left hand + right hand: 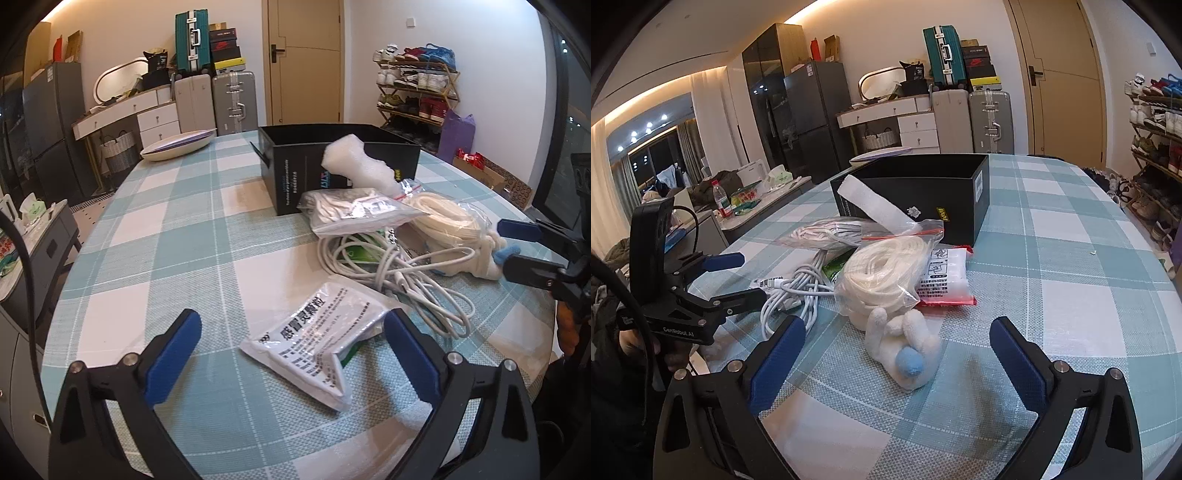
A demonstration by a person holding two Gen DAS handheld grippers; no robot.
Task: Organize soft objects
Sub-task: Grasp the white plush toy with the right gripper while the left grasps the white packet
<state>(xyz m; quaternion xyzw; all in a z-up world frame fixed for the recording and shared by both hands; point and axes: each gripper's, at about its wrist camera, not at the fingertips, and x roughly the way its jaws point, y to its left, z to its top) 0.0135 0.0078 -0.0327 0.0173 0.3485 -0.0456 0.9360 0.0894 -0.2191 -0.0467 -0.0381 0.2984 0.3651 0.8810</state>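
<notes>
A white printed sachet (314,343) lies flat between the pads of my left gripper (292,315), which is open and not pressing on it. Behind it are tangled white cables (399,273), a zip bag of white cord (354,210) and a bag of white rope (882,269). A white plush toy (905,343) with a blue ball lies between the fingers of my right gripper (897,325), open, pads clear of it. A black open box (923,192) stands behind the pile with a white foam strip (871,206) leaning on it. A red-edged packet (945,280) lies under the rope bag.
The table (155,258) wears a teal and white checked cloth. A shallow plate (177,146) sits at its far left corner. Beyond the table are suitcases (232,103), a shoe rack (417,88) and a door.
</notes>
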